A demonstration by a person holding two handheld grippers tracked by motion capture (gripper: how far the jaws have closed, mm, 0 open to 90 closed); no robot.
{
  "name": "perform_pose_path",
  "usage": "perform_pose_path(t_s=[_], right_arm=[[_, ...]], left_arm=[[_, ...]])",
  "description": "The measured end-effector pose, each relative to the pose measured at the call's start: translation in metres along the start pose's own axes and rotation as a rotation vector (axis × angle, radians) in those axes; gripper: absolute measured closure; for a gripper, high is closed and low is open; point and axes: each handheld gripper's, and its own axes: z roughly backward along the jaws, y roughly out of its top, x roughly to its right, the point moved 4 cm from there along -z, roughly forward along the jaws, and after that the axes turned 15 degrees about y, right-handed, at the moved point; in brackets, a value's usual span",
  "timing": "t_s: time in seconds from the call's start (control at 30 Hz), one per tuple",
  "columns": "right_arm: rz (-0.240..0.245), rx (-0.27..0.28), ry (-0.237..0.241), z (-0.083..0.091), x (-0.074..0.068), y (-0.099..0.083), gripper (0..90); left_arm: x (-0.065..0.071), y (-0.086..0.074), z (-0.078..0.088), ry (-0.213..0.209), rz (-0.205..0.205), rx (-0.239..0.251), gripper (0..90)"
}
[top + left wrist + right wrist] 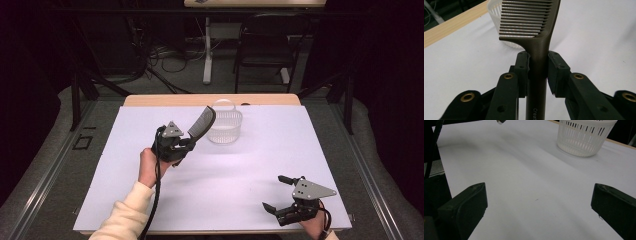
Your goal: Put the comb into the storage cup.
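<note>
Here the white table (pixel 225 175) spreads widest, its pale sheet covering all but a wooden strip along the far edge. Near that far edge stands the white slotted basket (pixel 225 126) with its thin handle arched above the rim; the right gripper view catches it again (pixel 584 138) at the upper right. The left gripper (pixel 186 144) is raised over the table's left-middle part, held in a hand (pixel 149 167) with a cream sleeve behind it, and it is clenched on the dark comb (pixel 202 122) — in the left gripper view both pads (pixel 522 67) press the comb's handle (pixel 537 62) from either side. The toothed end slants up and away, close by the basket's left side. The right gripper (pixel 281 194) sits low at the near right corner — jaws spread wide, nothing between them.
</note>
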Motion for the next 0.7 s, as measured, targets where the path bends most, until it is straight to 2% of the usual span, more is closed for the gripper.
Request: perform_pose_path(t_s=[0.7], right_arm=[[-0.002,0.001,0.006,-0.002,0.0,0.0,0.2]], left_arm=[[-0.002,0.028,0.001,0.0,-0.02,0.032,71.9]])
